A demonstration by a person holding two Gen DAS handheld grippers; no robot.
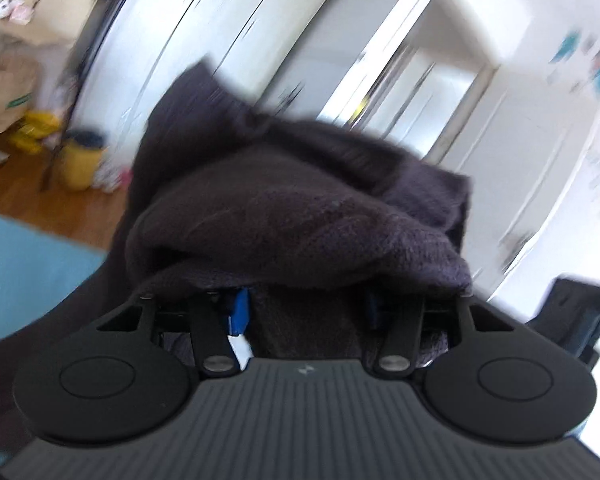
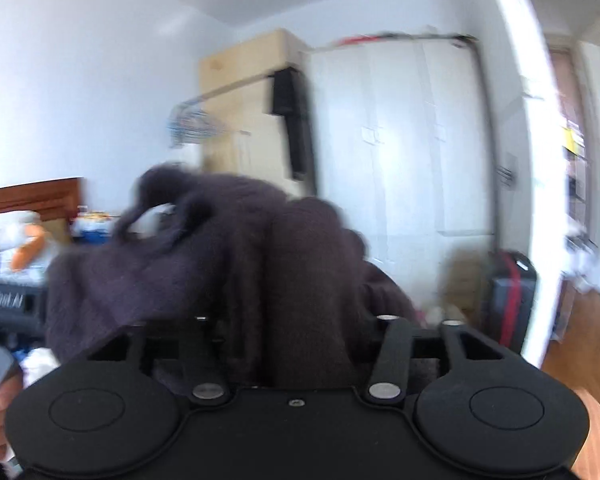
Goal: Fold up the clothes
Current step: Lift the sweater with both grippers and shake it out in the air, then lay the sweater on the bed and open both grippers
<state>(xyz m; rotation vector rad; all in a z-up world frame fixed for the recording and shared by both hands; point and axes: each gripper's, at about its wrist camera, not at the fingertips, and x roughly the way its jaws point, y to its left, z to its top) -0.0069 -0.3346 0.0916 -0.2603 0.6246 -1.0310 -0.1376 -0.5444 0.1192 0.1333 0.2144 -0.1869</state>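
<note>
Both views are smeared with motion blur and filled by one dark knitted garment (image 1: pixel 300 216), which is off any surface and draped over the front of each tool. In the left wrist view it buries the left gripper (image 1: pixel 304 312) from 9 o'clock round to 3 o'clock; cloth runs down between the blue-padded fingers (image 1: pixel 240 312), but whether they are clenched on it or merely standing around it I cannot tell. In the right wrist view the same knit bunches in thick folds over the right gripper (image 2: pixel 296 340), with a loose end flung up toward 10 o'clock, and the fingertips are hidden, so that grip is also unclear (the wardrobe (image 2: pixel 400 140) behind is only backdrop). To do this step well, I would pinch single edges rather than bundles, draw the two hands apart until the fabric hangs flat, then lower it onto the blue surface (image 1: pixel 28 256) at 8 o'clock.
</note>
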